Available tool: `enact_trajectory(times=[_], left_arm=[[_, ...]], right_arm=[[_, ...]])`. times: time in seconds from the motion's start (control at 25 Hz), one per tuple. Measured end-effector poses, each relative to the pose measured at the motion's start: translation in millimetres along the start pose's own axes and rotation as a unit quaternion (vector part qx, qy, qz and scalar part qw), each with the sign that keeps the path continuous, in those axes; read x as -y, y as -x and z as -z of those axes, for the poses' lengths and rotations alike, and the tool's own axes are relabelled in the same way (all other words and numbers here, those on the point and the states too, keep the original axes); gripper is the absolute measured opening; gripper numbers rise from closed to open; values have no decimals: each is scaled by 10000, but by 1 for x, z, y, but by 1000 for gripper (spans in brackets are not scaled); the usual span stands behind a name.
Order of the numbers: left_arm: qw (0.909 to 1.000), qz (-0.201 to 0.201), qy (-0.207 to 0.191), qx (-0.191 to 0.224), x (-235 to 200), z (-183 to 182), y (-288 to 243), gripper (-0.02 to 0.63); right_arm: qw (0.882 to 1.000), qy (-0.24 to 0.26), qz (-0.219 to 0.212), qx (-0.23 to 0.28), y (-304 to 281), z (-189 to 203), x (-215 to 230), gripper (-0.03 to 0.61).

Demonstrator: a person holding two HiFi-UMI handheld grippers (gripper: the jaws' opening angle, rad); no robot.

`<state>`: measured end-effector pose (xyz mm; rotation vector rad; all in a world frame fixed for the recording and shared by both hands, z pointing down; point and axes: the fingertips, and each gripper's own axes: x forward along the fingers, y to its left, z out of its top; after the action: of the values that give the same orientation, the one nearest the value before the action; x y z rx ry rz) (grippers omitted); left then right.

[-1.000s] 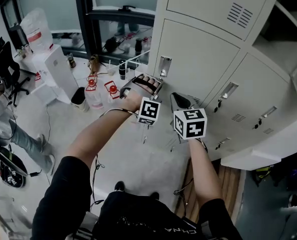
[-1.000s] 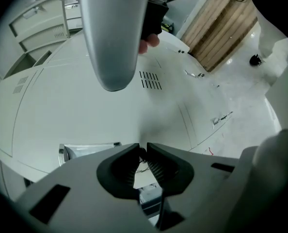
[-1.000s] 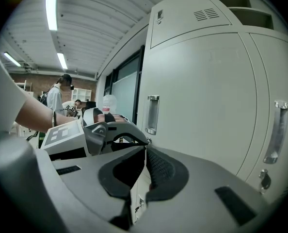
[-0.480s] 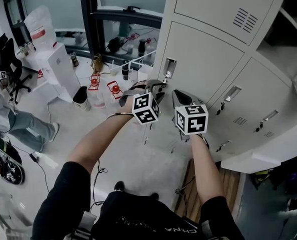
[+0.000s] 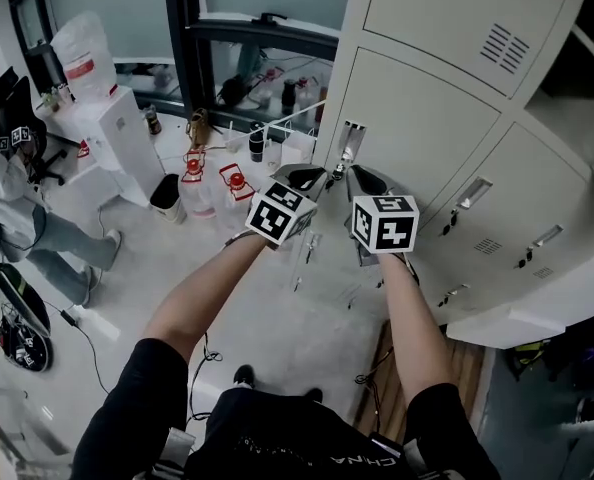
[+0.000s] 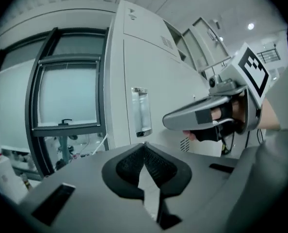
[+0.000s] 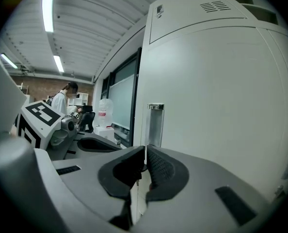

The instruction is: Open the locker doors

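A bank of pale grey lockers (image 5: 447,118) fills the right of the head view. The nearest closed door carries a recessed metal handle (image 5: 350,143) at its left edge. My left gripper (image 5: 312,179) is just below-left of that handle, and my right gripper (image 5: 364,181) is just below-right, both apart from the door. In the left gripper view the handle (image 6: 140,111) stands straight ahead above my left gripper (image 6: 144,145), shut on nothing. The right gripper view shows the handle (image 7: 155,125) ahead of my right gripper (image 7: 145,150), also shut and empty.
More locker doors with handles (image 5: 474,190) run off to the right, and one open door (image 5: 532,313) juts out low on the right. To the left are a white water dispenser (image 5: 107,133), water bottles with red caps (image 5: 195,183), a dark window frame and a person (image 5: 22,218).
Both grippers have moved closer together under the door handle. The left gripper has rolled over, so its marker cube now faces up. The person at the left has shifted.
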<state>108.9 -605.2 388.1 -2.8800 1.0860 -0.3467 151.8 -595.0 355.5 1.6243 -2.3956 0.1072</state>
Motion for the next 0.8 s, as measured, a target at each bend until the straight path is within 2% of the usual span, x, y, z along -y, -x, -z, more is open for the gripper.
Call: enact_trajectory(times=[0.12,0.2,0.56,0.8], left_arm=[[9984,182,495,206,-3,-10,2,20],[9972,277,630,294,-4,-16,1,20],[9966,489,499,430,-5,-25,7,20],[9962,529,521,464,-13,-23,10,20]], right_arm=[[9999,18,60,108,-10,-11,0,37],[9998,21,63,178,-17,-18,-2,37],[9988,66,398,288,-40,-29,-2,40],[9984,13,494,265,-52,-28,-1,77]])
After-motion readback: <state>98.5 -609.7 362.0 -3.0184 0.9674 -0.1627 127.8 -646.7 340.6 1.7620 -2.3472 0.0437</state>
